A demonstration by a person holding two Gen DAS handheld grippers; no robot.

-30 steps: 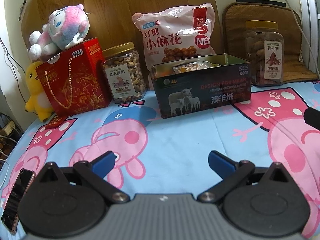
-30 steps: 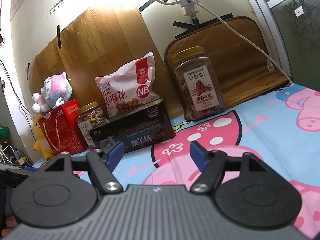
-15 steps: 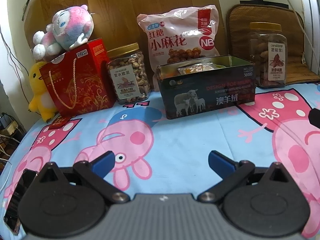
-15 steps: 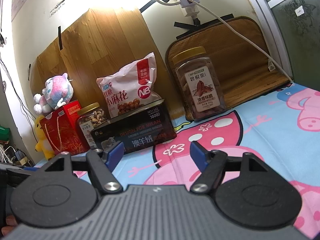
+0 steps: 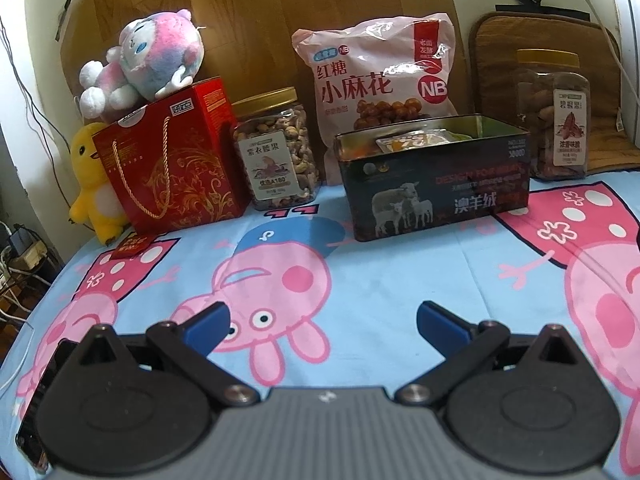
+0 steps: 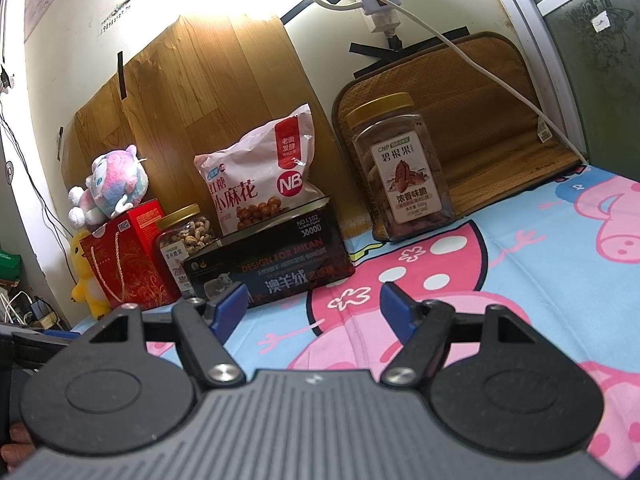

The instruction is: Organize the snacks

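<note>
A black open tin box (image 5: 434,184) with sheep on its side stands at the back of the table, with snack packets (image 5: 412,140) inside. Behind it leans a pink snack bag (image 5: 376,80). A cashew jar (image 5: 276,148) stands left of the tin and a pecan jar (image 5: 554,116) right of it. My left gripper (image 5: 322,322) is open and empty, low over the cloth, well in front of the tin. My right gripper (image 6: 314,304) is open and empty; the tin (image 6: 268,264), the pink bag (image 6: 260,184) and the pecan jar (image 6: 400,172) lie ahead of it.
A red gift box (image 5: 172,160) with a plush toy (image 5: 140,60) on top and a yellow duck plush (image 5: 90,184) stand at the back left. A phone (image 5: 40,396) lies at the table's left edge. A cable (image 6: 480,60) hangs over the brown mat (image 6: 480,120).
The left gripper's view has shifted left and tilted a little, so the tin and jars sit further right and lower in frame. The right gripper has barely moved. Both stay open.
</note>
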